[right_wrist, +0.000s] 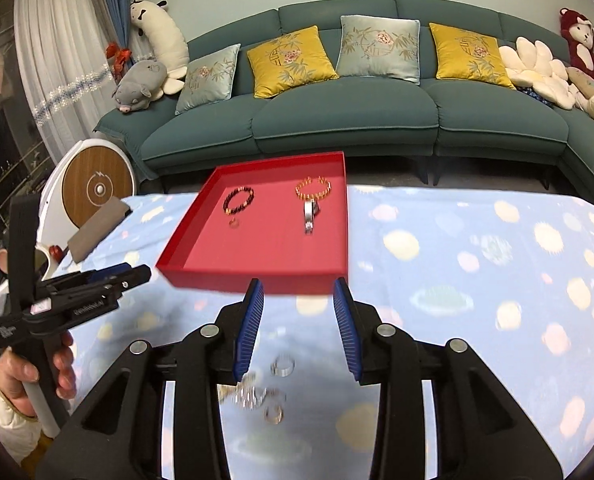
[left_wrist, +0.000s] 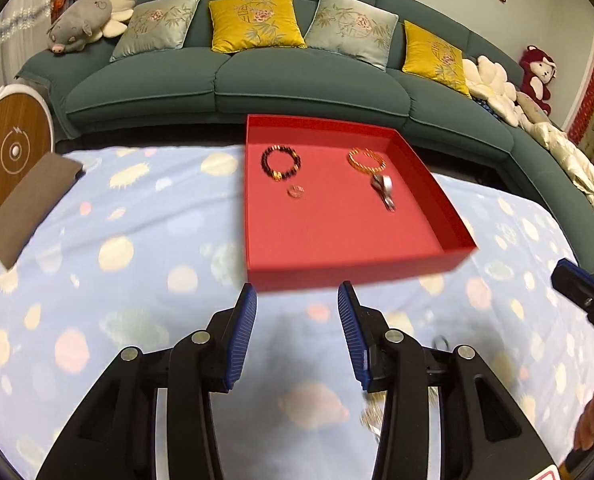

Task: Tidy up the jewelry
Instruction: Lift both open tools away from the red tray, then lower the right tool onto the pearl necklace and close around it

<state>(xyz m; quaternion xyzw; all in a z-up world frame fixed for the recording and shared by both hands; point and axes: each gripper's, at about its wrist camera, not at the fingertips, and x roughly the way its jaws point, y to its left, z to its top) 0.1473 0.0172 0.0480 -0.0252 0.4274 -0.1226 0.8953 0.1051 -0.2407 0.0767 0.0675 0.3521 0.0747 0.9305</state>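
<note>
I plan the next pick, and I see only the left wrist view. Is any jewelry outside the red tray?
Observer: Yes. A silver ring lies on the blanket, seen between the fingers of the right gripper.
Operator: Only that one?
Observer: No. A second ring and a blurred cluster lie nearer that camera.
Operator: Is the right gripper open?
Observer: Yes, open, with nothing held.

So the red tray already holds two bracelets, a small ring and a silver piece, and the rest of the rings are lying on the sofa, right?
Not quite. The remaining rings lie on the blue spotted blanket, below the open right gripper, not on the sofa; the right wrist view shows this. The red tray does hold two bracelets, a small ring and a silver piece.
</note>
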